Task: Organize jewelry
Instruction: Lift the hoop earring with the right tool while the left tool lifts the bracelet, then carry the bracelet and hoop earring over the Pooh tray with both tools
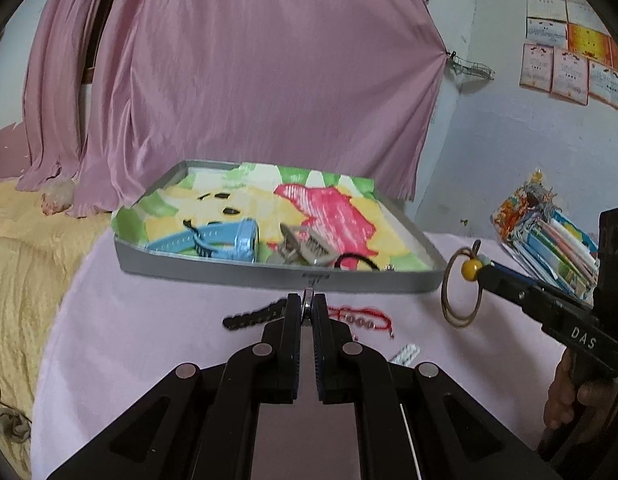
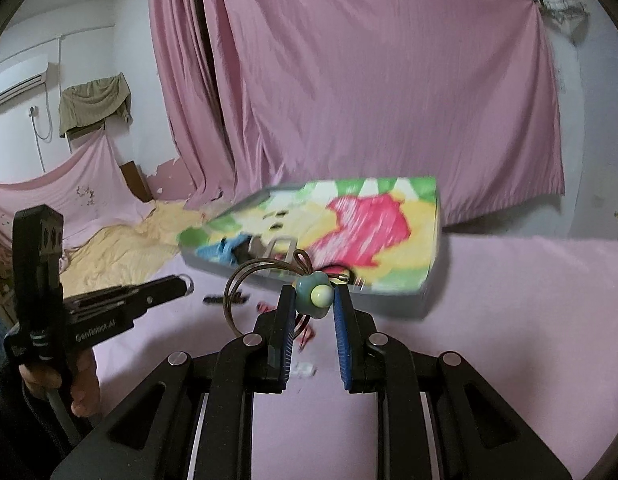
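Pink tablecloth [image 1: 149, 320] under curtains [image 1: 249, 80]; left claw [image 1: 307, 312] clenched, right claw [image 2: 314, 300] grasping hair tie [image 2: 313, 296].

A brown hair tie [image 2: 245, 292] with a green flower charm and pale bead hangs clamped in the right gripper [image 2: 314, 300], off the desk. A silver tray [image 1: 269, 276] with a colourful lining holds a blue watch [image 1: 213, 240] and grey clip [image 1: 305, 246]. A red beaded bracelet [image 1: 361, 318] lies on the pink desk before it.

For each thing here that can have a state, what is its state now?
left gripper: shut on a small metal piece
right gripper: shut on hair tie
hair tie: lifted, loop dangling
tray: open, holding jewelry
red bracelet: lying on table
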`<state>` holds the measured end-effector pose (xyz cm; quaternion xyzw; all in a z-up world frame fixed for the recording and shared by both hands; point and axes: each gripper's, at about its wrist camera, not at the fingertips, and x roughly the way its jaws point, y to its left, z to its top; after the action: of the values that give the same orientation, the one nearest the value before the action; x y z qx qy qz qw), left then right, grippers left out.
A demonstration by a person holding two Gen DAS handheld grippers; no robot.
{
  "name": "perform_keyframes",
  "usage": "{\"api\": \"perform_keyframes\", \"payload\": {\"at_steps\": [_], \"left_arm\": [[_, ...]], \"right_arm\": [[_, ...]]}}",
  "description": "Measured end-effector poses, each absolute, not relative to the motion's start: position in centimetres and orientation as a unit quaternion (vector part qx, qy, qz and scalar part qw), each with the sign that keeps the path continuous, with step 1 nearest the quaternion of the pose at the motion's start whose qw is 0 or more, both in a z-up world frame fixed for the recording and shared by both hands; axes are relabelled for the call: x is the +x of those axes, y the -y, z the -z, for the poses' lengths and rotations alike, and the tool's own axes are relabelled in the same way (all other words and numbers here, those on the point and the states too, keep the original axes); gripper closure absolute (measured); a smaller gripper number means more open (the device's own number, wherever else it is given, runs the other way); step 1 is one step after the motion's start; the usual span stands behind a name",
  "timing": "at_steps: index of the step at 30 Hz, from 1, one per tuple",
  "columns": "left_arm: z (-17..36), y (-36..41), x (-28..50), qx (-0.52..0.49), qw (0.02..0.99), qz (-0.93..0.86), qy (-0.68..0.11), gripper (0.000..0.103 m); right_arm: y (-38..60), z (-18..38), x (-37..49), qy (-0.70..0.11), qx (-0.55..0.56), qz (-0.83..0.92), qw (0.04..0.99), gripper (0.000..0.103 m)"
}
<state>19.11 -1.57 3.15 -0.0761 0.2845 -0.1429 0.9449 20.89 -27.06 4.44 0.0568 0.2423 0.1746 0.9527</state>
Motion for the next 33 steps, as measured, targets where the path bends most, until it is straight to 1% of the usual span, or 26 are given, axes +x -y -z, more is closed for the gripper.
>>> {"api": "perform_keyframes", "payload": {"at_steps": [10, 15, 19, 24, 27, 33], "left_arm": [[-5.1, 1.8, 23.5, -0.083, 0.949, 0.143, -0.267, 0.097], [-4.0, 1.6, 27.0, -0.086, 0.939, 0.128, -0.307, 0.097], [-2.6, 1.7, 28.2, -0.086, 0.931, 0.123, -0.331, 0.097], [-1.9, 1.7, 28.6, -0.078, 0.928, 0.109, -0.349, 0.097], [-1.4, 1.6, 28.9, -0.075, 0.924, 0.100, -0.363, 0.097], [-1.2, 2.0, 29.0, -0.062, 0.924, 0.096, -0.365, 0.097]], "right_arm": [[26.1, -5.9, 26.1, -0.244, 0.047, -0.165, 0.954, 0.086], [25.8, -5.3, 28.3, -0.258, 0.048, -0.150, 0.953, 0.086], [25.8, -4.2, 29.4, -0.274, 0.049, -0.134, 0.951, 0.086], [26.0, -2.4, 30.7, -0.309, 0.059, -0.126, 0.941, 0.086], [25.8, -1.8, 31.3, -0.318, 0.055, -0.120, 0.939, 0.086], [25.6, -1.4, 31.8, -0.333, 0.054, -0.118, 0.934, 0.086]]}}
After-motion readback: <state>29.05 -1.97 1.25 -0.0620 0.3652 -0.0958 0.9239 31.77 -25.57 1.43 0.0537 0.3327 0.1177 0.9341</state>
